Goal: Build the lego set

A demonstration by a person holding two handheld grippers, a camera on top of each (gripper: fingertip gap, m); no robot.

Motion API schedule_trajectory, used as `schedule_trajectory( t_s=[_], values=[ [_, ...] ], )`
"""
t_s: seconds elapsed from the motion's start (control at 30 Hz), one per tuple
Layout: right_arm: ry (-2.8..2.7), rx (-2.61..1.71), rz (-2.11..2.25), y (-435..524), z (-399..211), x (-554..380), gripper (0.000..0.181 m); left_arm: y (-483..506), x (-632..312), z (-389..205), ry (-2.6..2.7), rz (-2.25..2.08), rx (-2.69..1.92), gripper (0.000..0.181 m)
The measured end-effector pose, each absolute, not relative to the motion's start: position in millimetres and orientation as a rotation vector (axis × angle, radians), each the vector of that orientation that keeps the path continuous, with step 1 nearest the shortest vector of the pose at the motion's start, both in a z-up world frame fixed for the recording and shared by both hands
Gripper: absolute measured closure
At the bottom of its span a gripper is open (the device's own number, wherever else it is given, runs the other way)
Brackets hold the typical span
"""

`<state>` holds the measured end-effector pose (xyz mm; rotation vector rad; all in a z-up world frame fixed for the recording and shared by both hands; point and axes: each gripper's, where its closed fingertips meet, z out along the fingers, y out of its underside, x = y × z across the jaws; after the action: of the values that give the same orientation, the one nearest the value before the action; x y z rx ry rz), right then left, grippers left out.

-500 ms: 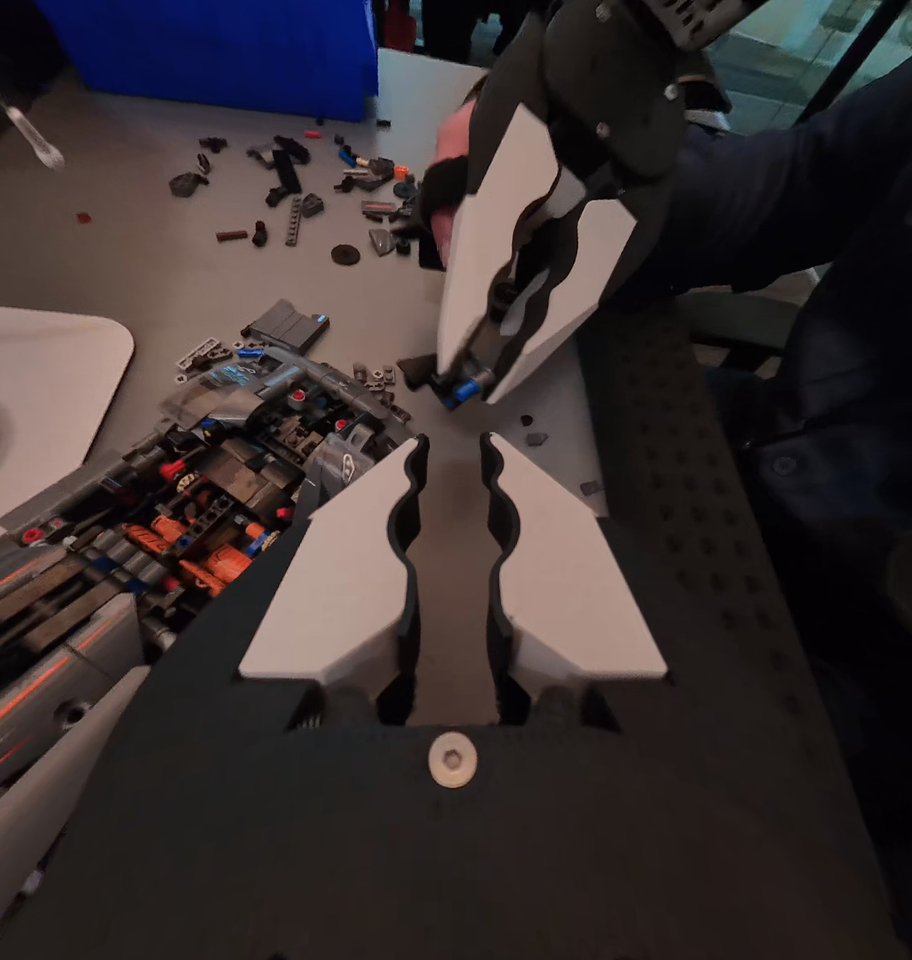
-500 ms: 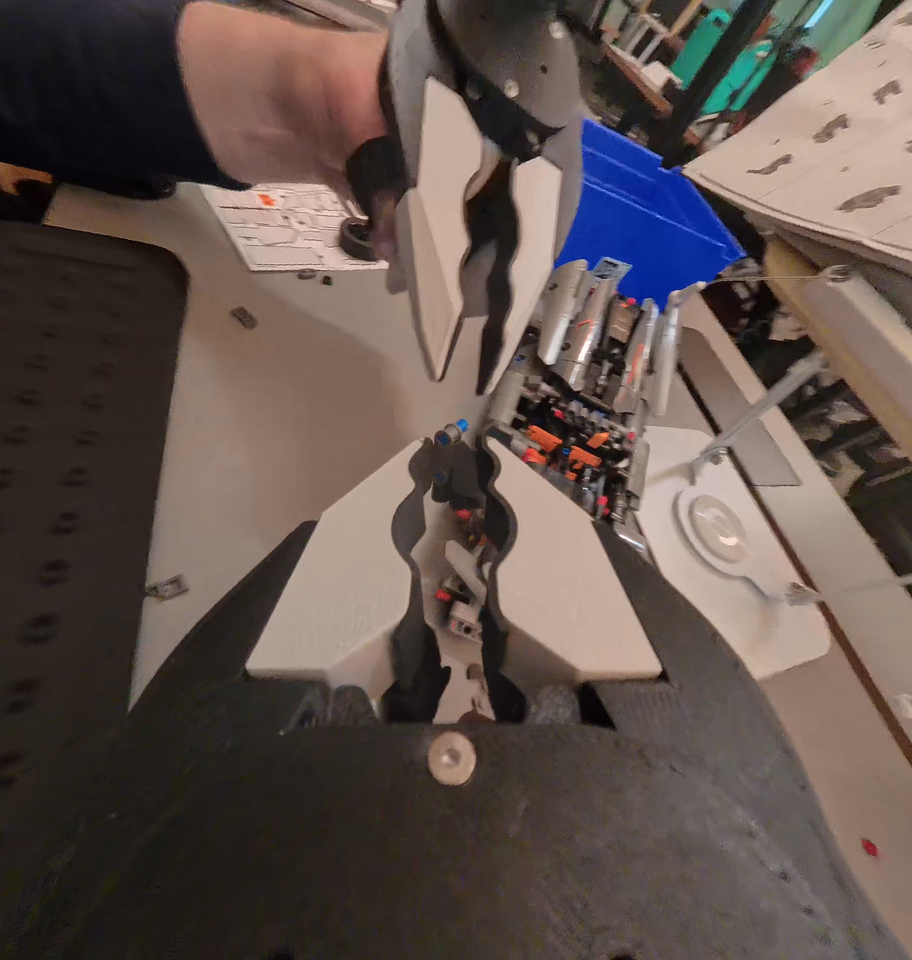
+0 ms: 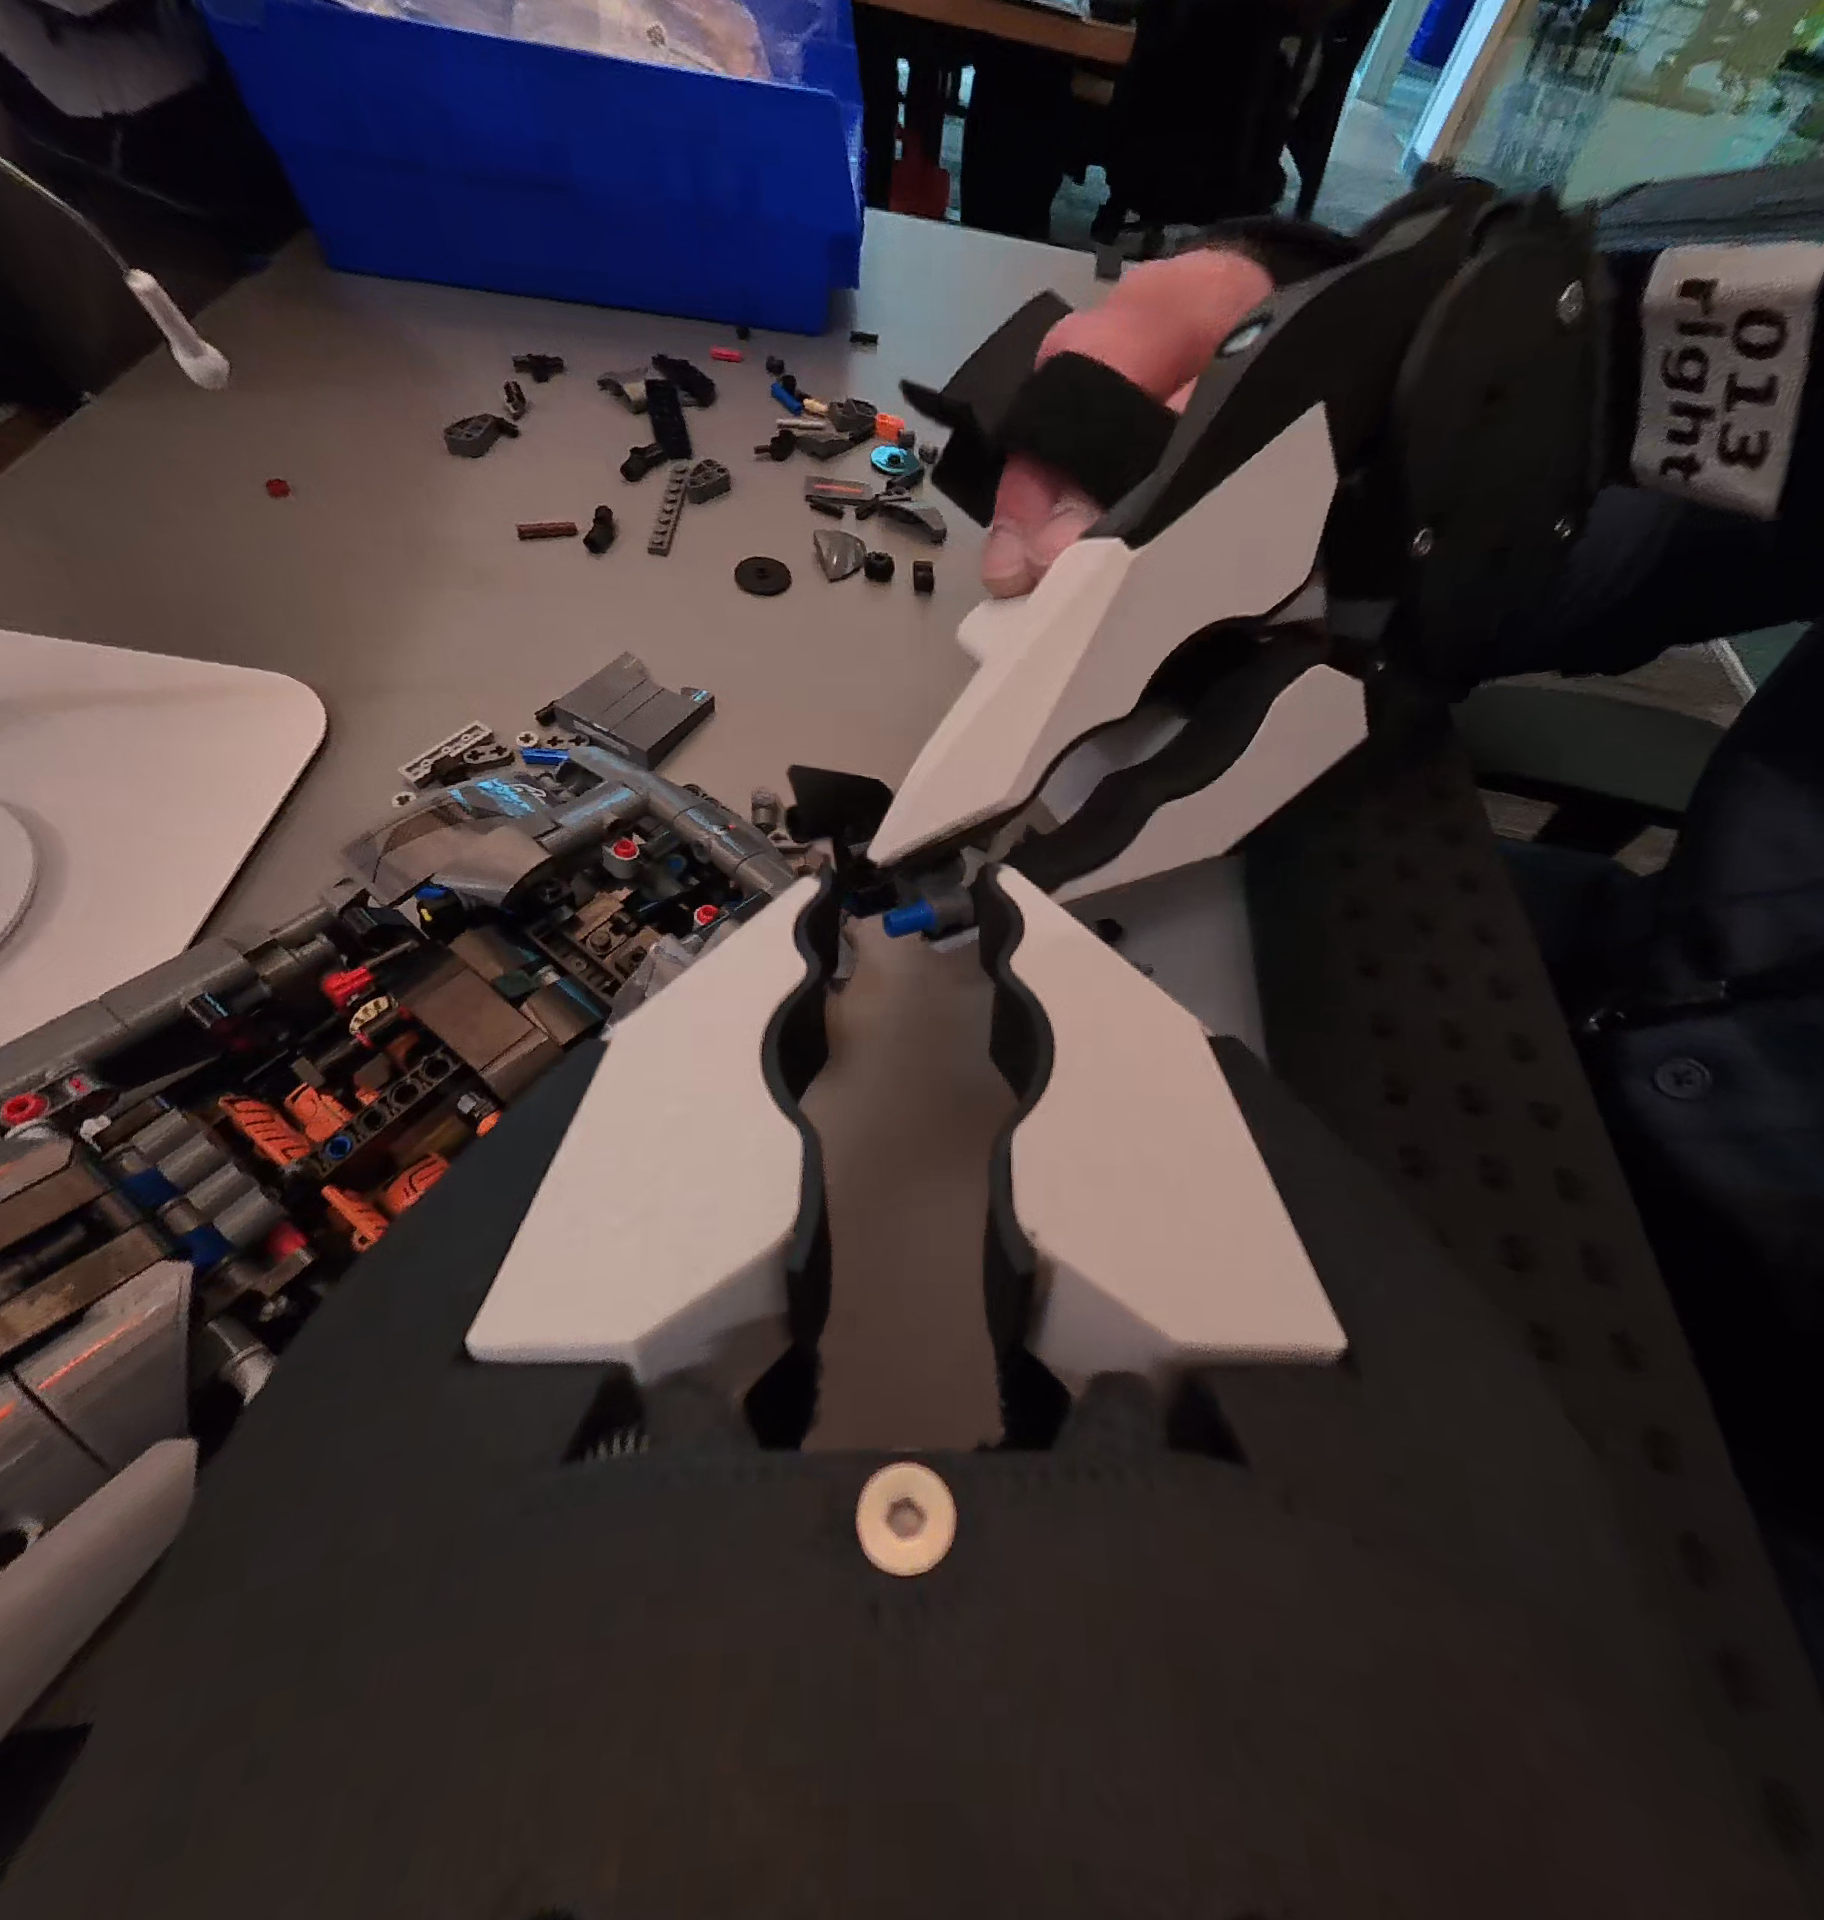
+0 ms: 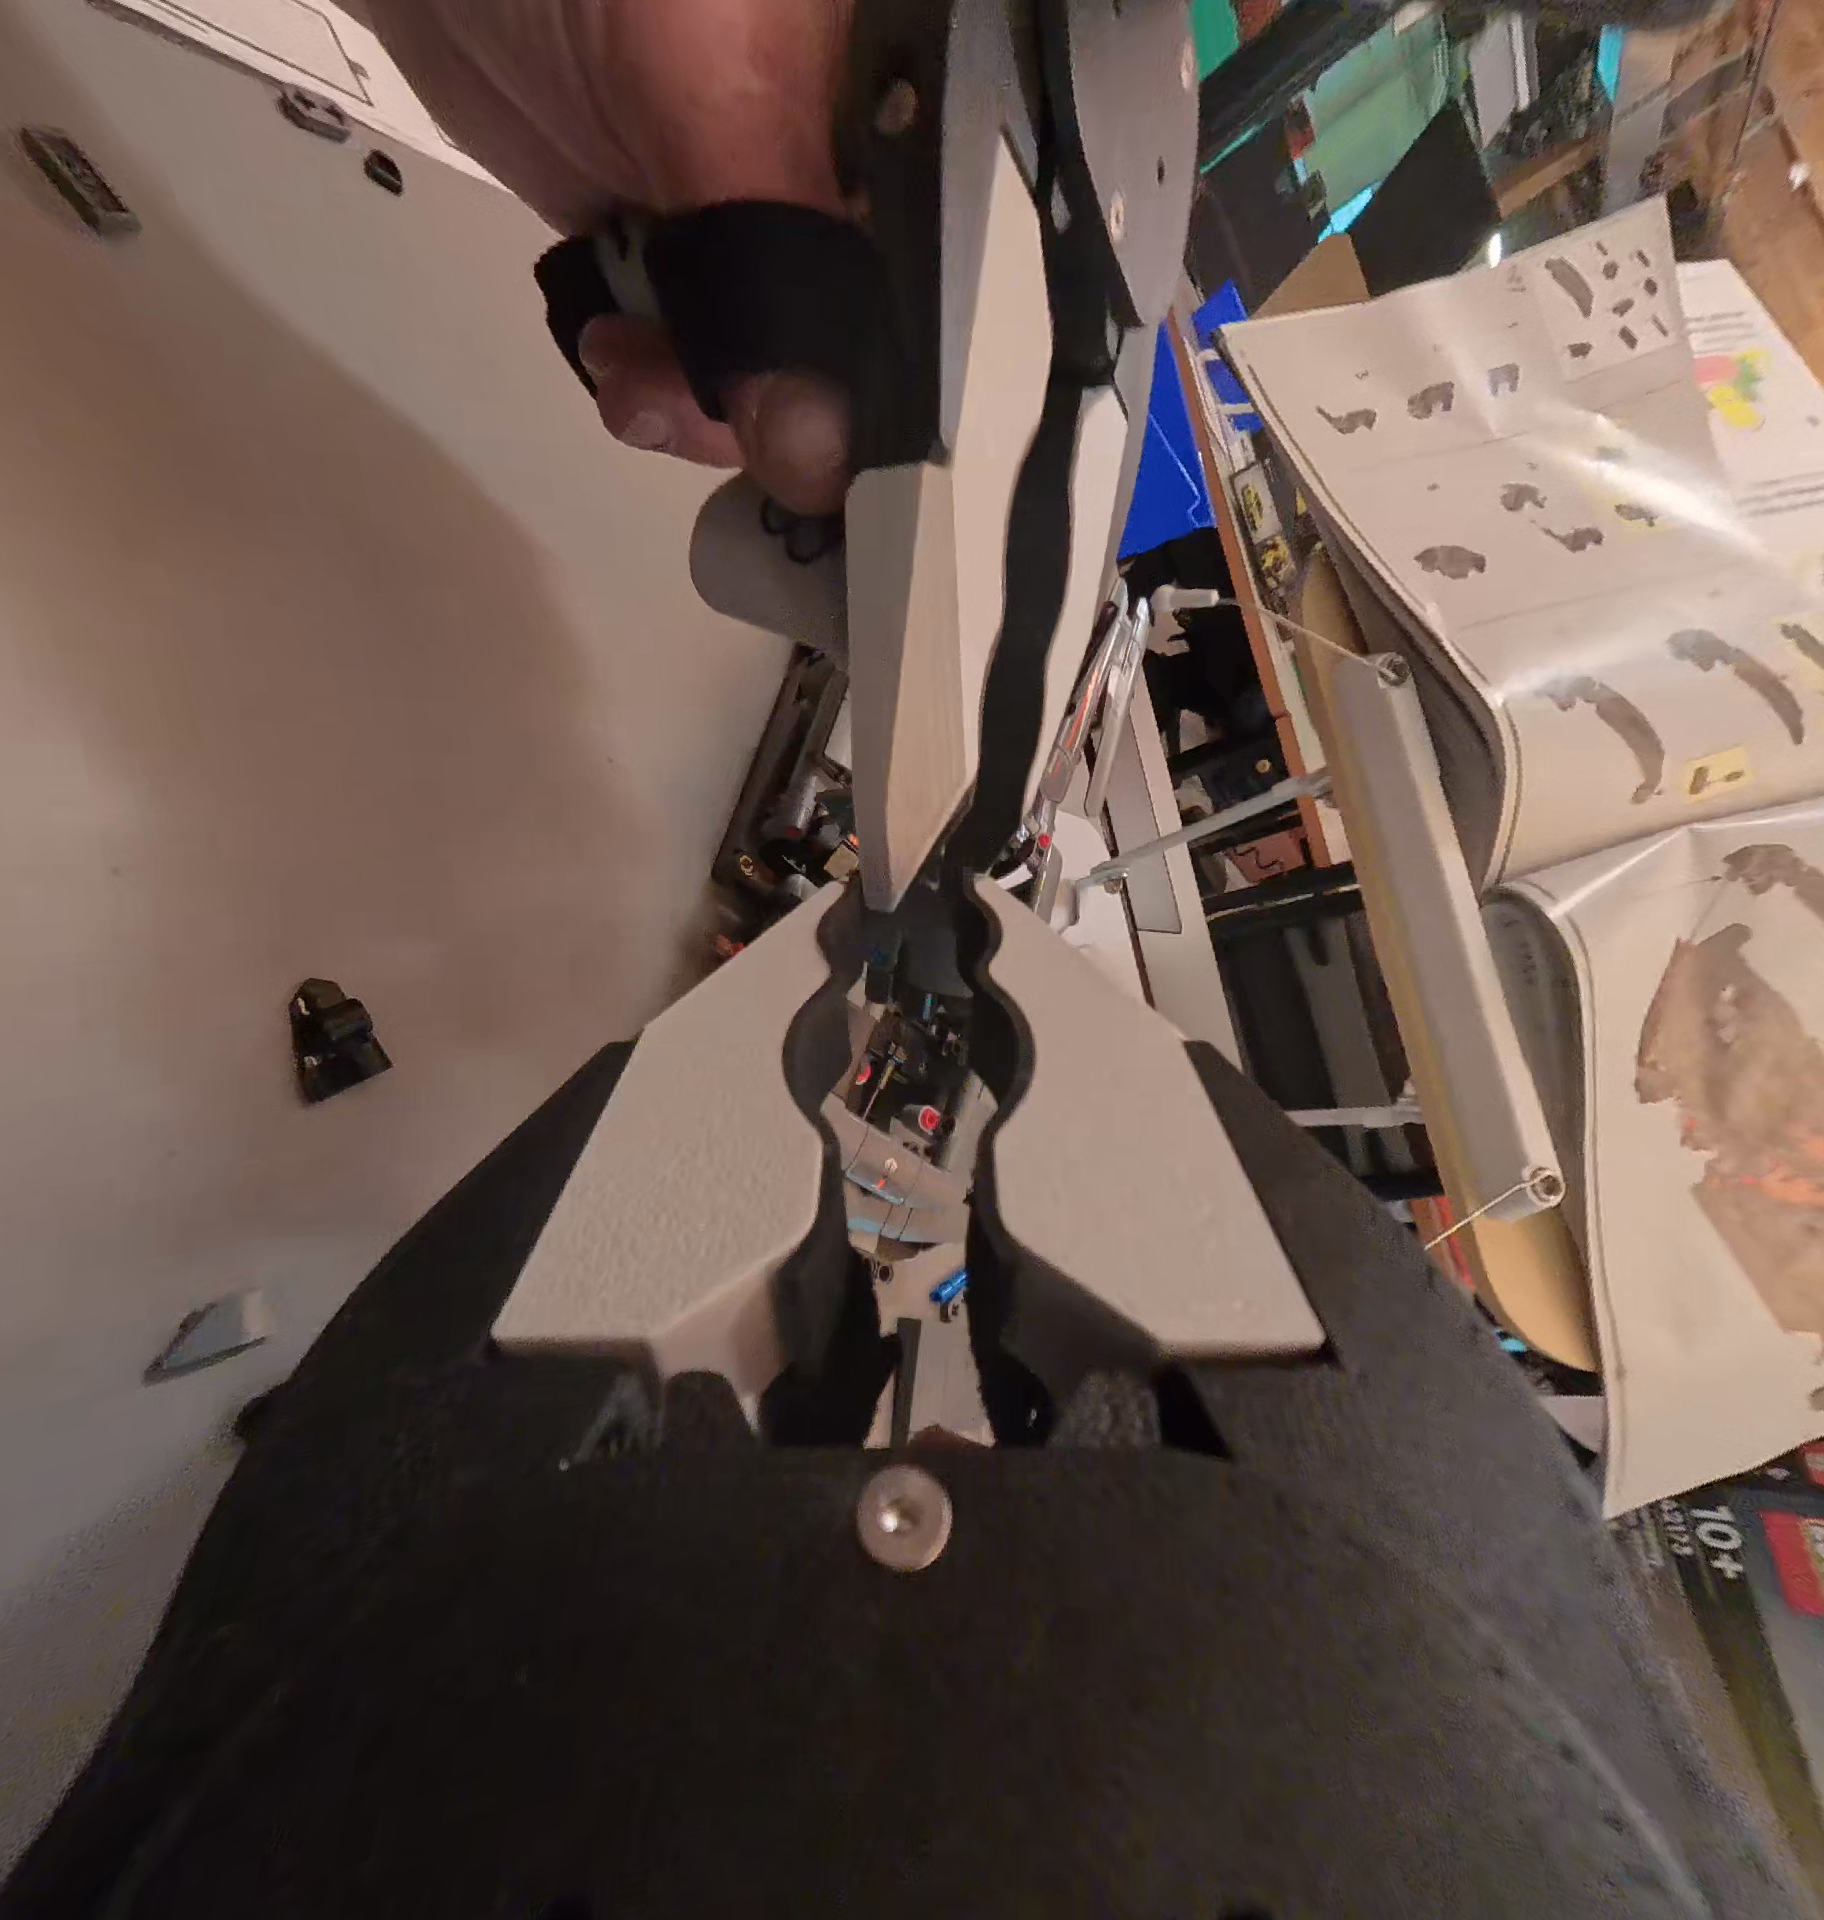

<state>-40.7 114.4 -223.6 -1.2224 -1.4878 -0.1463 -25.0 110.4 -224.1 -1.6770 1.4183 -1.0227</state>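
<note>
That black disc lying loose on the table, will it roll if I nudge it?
The black disc lies flat on the table, so it would likely slide rather than roll. It looks thin and small, so probably light and hard for the fingers to get under.

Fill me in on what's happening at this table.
A person holding two handheld grippers is building a Lego vehicle lying on the grey table. The right gripper is shut on a small dark piece with a blue pin, held at the open left gripper's fingertips. Loose parts lie before a blue bin.
</note>
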Motion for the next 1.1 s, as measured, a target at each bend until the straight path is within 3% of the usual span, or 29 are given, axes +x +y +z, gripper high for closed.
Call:
schedule_trajectory(
  t_s=[0.1, 0.27, 0.37, 0.6, 0.7, 0.8, 0.97, 1.1],
  values=[
    [-1.463, -1.233, -0.223, 119.1, -223.1, -38.2, 0.167, 113.0, -24.4, -221.5, 1.427, -0.929, -1.633, 0.167],
    [-1.491, -1.240, -0.156, 115.6, -226.5, -38.7, 0.167, 110.8, -24.8, -227.2, 1.502, -0.828, -1.608, 0.168],
    [-1.536, -1.254, -0.070, 112.7, -229.4, -35.0, 0.157, 108.2, -25.8, -229.8, 1.555, -0.788, -1.577, 0.168],
    [-1.614, -1.258, 0.085, 101.6, -236.2, -32.5, 0.179, 106.2, -32.6, -240.3, 1.738, -0.450, -1.457, 0.168],
    [-1.671, -1.242, 0.032, 99.1, -247.0, -35.7, 0.172, 102.3, -30.9, -241.7, 1.768, -0.412, -1.428, 0.168],
    [-1.690, -1.217, -0.026, 99.4, -248.9, -35.1, 0.181, 101.3, -32.0, -247.2, 1.808, -0.362, -1.408, 0.168],
    [-1.693, -1.227, 0.004, 97.6, -251.7, -37.2, 0.181, 96.3, -31.3, -247.4, 1.828, -0.390, -1.400, 0.168],
    [-1.711, -1.221, 0.013, 95.4, -254.4, -38.1, 0.173, 92.3, -31.4, -247.1, 1.841, -0.427, -1.383, 0.168]
  ],
)
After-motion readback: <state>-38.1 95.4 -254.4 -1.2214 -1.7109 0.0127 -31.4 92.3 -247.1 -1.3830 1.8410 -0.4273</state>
